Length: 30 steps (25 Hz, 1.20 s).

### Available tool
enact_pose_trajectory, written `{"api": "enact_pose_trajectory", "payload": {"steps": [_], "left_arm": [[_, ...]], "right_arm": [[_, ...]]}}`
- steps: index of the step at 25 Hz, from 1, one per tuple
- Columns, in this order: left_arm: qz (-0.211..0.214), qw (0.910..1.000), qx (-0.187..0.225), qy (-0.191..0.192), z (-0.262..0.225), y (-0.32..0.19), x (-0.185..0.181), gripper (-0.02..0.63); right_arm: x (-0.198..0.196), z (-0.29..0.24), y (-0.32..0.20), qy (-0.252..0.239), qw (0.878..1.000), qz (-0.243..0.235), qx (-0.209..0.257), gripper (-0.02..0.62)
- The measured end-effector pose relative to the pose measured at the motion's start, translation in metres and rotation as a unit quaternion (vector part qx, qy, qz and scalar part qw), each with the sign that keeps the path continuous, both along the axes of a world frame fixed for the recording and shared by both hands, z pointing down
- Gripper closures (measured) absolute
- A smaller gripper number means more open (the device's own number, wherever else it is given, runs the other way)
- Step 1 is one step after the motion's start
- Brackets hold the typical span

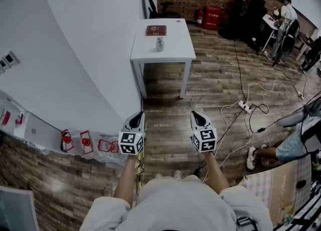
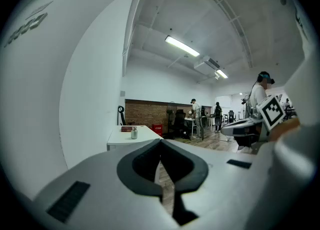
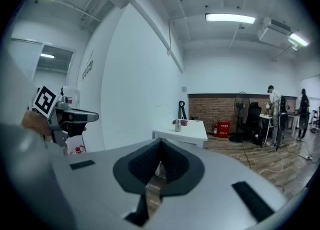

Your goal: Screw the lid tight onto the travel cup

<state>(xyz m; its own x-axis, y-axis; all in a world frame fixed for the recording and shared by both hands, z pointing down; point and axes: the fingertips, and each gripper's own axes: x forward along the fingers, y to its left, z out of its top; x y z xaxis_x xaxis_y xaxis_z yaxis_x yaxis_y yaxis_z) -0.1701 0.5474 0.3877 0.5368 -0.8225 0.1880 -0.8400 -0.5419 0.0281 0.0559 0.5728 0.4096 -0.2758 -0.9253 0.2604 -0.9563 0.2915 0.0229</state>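
Two grippers: left gripper (image 1: 136,117), right gripper (image 1: 196,116), jaws pressed together, empty.
Cup (image 1: 160,43): middle of table (image 1: 170,53), well apart from both.
Risk: closed jaws on arrival tipping cup.

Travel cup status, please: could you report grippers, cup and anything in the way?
Left gripper and right gripper shut, empty. Travel cup on white table, well ahead. Wood floor between; cables off right.

The travel cup (image 1: 160,43) on the far table (image 1: 175,50) is too small in every view to tell whether it is capped. The flat red thing (image 1: 156,30) lying behind it cannot be identified either. At the head view's right edge a person (image 1: 281,149) is cut off, with only a leg and a shoe showing.
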Motion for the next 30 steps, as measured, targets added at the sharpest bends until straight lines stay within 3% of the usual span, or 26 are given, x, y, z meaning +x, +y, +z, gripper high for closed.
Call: {"api": "enact_pose_trajectory", "payload": {"steps": [16,30], "left_arm": [[-0.005,0.9999,-0.009,0.002,0.006,-0.001,0.012,0.598],[-0.023,0.9994,-0.025,0.000,0.025,-0.014,0.056,0.598]], "right_arm": [[0.008,0.000,-0.002,-0.003,1.000,-0.011,0.011,0.595],[0.045,0.020,-0.028,-0.005,0.999,-0.032,-0.003,0.595]]}}
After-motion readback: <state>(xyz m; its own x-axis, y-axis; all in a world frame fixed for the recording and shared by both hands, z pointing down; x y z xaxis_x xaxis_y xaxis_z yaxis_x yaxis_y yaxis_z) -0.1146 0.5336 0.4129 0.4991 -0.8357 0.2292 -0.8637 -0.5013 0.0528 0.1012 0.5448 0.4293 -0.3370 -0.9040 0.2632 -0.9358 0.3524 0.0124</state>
